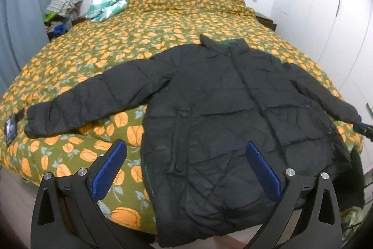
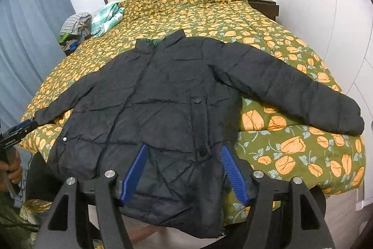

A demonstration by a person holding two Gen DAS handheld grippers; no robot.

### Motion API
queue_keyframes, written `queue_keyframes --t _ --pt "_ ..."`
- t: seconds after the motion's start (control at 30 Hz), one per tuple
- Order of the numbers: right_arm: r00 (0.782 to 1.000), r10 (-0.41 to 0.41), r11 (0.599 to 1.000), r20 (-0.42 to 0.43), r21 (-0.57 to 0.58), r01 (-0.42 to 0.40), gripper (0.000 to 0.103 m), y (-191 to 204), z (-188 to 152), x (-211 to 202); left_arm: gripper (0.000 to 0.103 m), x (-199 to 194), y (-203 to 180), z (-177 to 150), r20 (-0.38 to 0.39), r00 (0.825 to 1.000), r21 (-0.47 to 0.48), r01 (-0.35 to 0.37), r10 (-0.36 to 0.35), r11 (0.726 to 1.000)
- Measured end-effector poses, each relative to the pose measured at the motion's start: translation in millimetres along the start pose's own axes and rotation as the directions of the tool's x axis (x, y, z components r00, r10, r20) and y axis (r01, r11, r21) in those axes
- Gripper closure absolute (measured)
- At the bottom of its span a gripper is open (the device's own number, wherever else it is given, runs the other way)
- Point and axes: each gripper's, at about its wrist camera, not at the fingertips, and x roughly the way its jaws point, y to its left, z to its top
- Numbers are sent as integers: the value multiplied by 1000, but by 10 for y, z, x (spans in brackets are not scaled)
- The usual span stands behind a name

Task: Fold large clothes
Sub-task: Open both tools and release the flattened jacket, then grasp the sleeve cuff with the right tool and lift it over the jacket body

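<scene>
- Bed [image 1: 93, 57] — flowered cover bare beyond the collar.
- Jacket [image 1: 221, 109] — flat, sleeves spread, hem over the near edge.
- Left gripper [image 1: 186, 169], right gripper [image 2: 184, 172] — fingers wide apart, empty, above the hem.

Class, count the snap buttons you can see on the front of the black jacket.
3 on the black jacket: a silver one near its left hem edge, a dark one mid-front, another dark one lower down. Folds may hide more.
</scene>
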Motion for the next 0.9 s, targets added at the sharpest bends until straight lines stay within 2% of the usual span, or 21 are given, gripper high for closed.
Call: queue_keyframes --t 0.27,0.43,0.6,0.73,0.9 --pt "999 -44 999 13 8 43 36 -52 -15 16 1 125 156 -128 -59 998 -128 27 -34 991" --pt "998 -64 996 16 60 63 36 -185 -37 42 1 233 234 -121 -150 986 -173 51 -78 984" --pt "995 -98 983 23 161 93 36 -485 -73 52 1 211 254 -81 -144 988 -170 39 -64 985" --pt "988 -147 944 44 304 127 36 -927 -137 -22 1 194 294 -46 -125 991 -169 20 -41 985" --pt "980 -185 836 69 536 120 36 -1671 -327 -182 1 203 320 -10 -121 992 -179 1 -23 984"
